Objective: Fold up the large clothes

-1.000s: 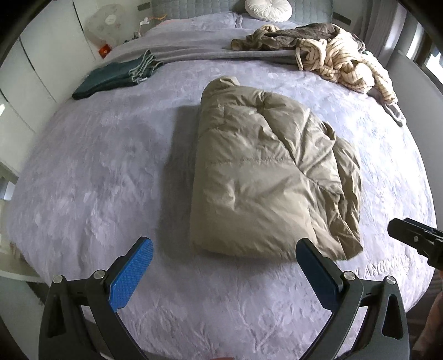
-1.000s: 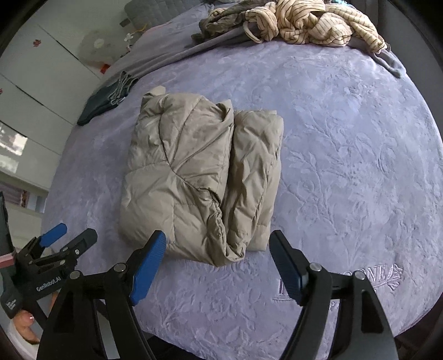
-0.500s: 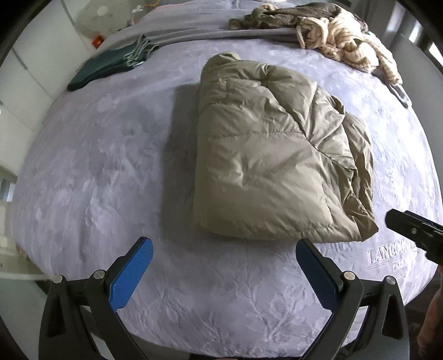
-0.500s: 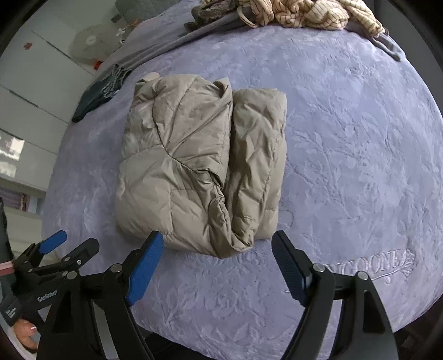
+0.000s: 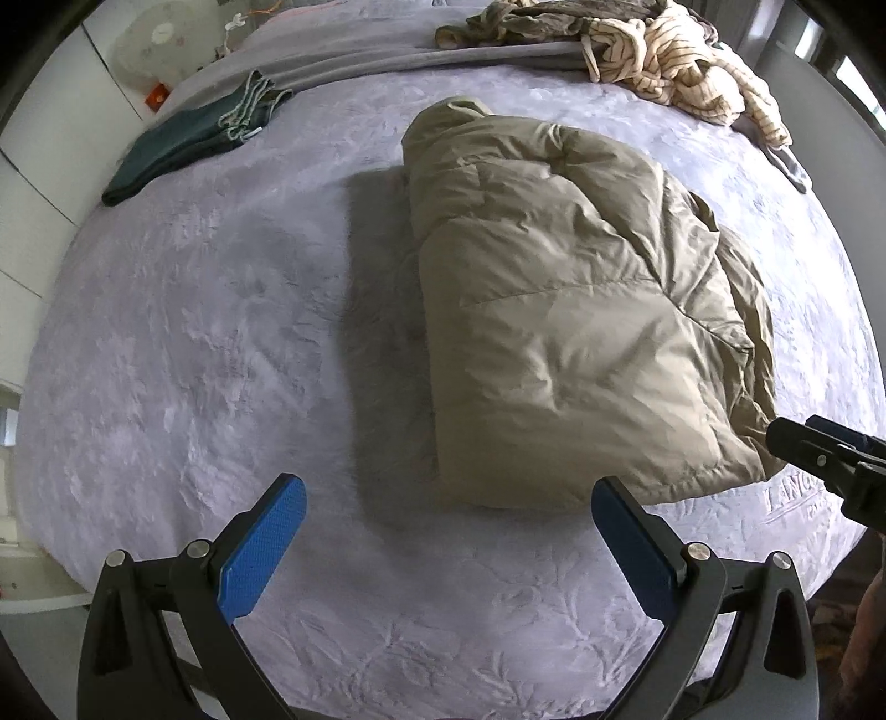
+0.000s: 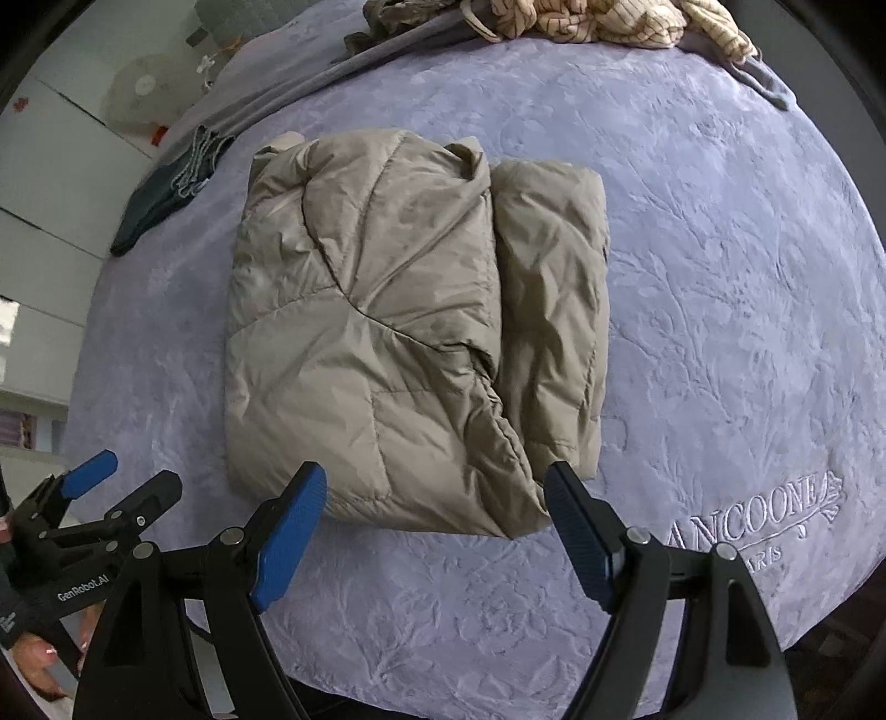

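Observation:
A beige puffer jacket (image 5: 576, 310) lies folded into a thick rectangle on the lilac bedspread (image 5: 221, 332); it also shows in the right wrist view (image 6: 398, 332). My left gripper (image 5: 448, 504) is open and empty, above the bedspread just short of the jacket's near left corner. My right gripper (image 6: 434, 493) is open and empty, its jaws standing either side of the jacket's near right corner, above it. Each gripper shows at the edge of the other's view: the right one (image 5: 830, 459) and the left one (image 6: 88, 498).
A dark green folded garment (image 5: 188, 144) lies at the far left of the bed. A heap of striped cream and olive clothes (image 5: 653, 50) lies at the far right on a grey blanket (image 5: 360, 50). A white fan (image 5: 149, 50) stands beyond the bed.
Both grippers have moved forward and lower toward the jacket, which now looms larger. The jacket has not moved, and both grippers stay open.

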Demonstrator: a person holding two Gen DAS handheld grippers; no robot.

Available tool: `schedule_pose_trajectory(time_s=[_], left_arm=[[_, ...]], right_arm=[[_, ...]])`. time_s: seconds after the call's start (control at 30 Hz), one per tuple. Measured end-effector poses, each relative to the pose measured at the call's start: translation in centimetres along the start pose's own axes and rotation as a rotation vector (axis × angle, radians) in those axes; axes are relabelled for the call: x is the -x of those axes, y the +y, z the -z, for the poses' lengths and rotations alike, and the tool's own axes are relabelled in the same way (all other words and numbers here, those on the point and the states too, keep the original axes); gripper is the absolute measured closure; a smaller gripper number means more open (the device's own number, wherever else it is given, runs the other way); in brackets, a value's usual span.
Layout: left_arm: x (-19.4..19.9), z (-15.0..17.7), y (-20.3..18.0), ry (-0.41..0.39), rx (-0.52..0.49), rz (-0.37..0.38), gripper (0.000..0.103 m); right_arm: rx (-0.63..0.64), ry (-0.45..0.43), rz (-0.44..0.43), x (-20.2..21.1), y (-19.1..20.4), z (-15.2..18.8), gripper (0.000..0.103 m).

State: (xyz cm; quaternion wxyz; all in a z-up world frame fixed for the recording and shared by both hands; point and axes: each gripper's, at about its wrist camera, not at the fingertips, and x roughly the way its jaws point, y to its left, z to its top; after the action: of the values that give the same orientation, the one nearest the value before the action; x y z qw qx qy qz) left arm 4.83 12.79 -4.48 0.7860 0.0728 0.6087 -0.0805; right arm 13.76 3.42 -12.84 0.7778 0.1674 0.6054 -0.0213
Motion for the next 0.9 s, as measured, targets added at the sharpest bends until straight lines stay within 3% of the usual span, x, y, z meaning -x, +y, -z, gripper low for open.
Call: schedule_pose_trajectory(time_s=[0.27, 0.4, 0.63, 0.9], left_arm=[[0.3, -0.1, 0.8, -0.007, 0.024, 0.012, 0.0], [0.7, -0.2, 0.9, -0.016, 0.031, 0.018, 0.0], [2.4, -0.5, 0.7, -0.045, 0.029, 0.011, 0.0], [5.7, -1.0, 1.0, -0.125, 0.046, -0.005, 0.0]], right_arm=[[0.043, 0.003, 0.033, 0.1, 1.4, -0.4, 0.018], [0.057, -0.005, 0.04, 0.5, 1.9, -0.5, 0.0], [0.083, -0.074, 0.059, 2.5, 2.8, -1.0, 0.0], [0.091, -0.211, 0.095, 6.9, 3.8, -1.9, 0.0]])
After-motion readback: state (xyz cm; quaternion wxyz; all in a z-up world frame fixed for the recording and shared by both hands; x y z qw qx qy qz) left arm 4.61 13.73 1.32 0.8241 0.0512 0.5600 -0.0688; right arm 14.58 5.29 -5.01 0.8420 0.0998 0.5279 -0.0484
